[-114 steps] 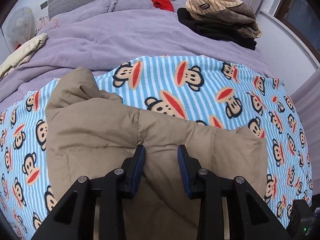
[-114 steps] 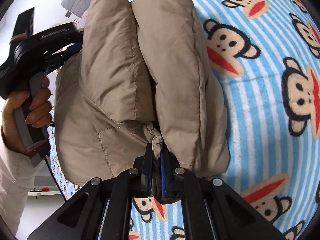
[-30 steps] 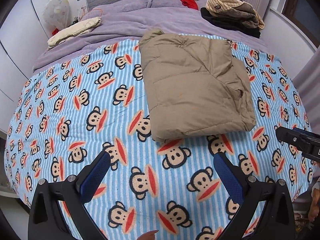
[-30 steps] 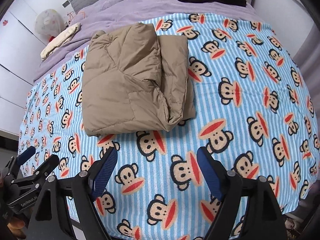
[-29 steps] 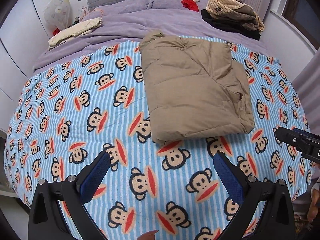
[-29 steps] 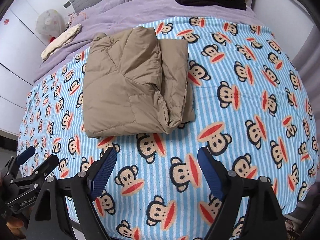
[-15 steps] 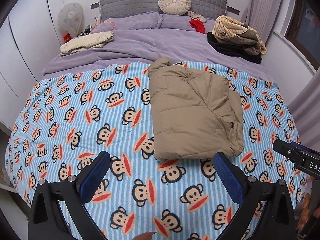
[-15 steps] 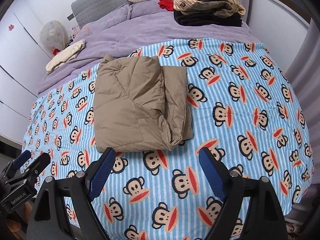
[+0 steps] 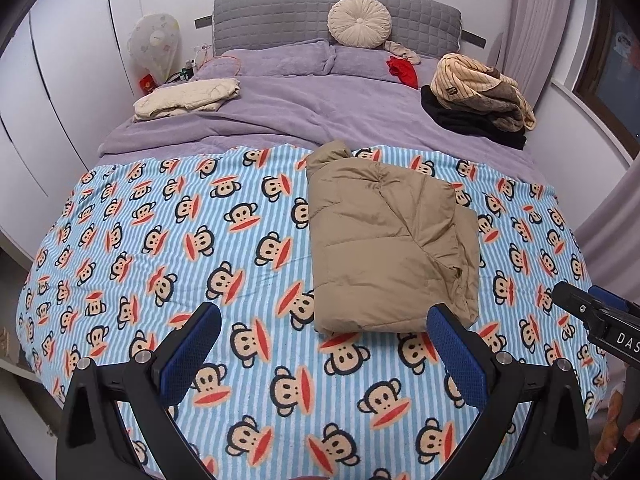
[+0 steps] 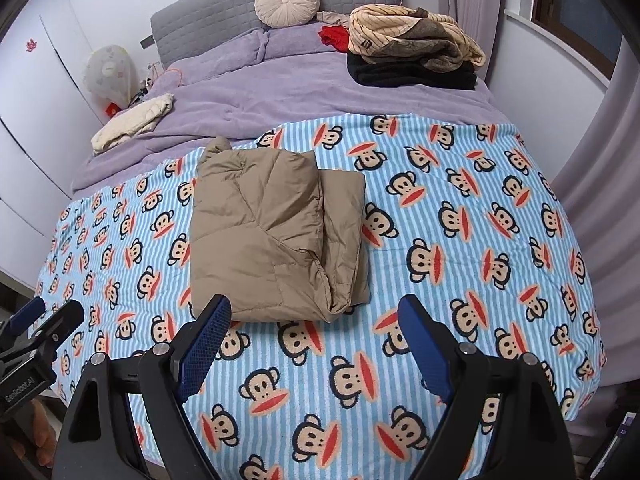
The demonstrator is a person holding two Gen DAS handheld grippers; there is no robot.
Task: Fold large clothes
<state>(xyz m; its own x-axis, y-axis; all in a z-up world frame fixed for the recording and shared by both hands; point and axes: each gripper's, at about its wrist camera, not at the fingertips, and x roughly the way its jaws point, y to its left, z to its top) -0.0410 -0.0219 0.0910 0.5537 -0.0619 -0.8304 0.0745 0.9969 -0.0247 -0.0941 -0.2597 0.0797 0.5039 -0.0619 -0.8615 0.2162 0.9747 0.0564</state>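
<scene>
On the monkey-print blanket (image 9: 224,256), the tan padded jacket (image 9: 384,240) lies folded; both tongs (image 9: 320,356) (image 10: 316,340) hang wide and empty, so another garment likely comes next.

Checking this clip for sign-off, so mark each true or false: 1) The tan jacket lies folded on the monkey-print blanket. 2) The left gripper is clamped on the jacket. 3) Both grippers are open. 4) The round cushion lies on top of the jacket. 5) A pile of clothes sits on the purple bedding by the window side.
1) True: the tan jacket lies folded on the monkey-print blanket.
2) False: the left gripper is open, short of the jacket.
3) True: the right gripper is open as well.
4) False: the round cushion leans against the headboard.
5) True: the pile of clothes sits on the purple bedding.
</scene>
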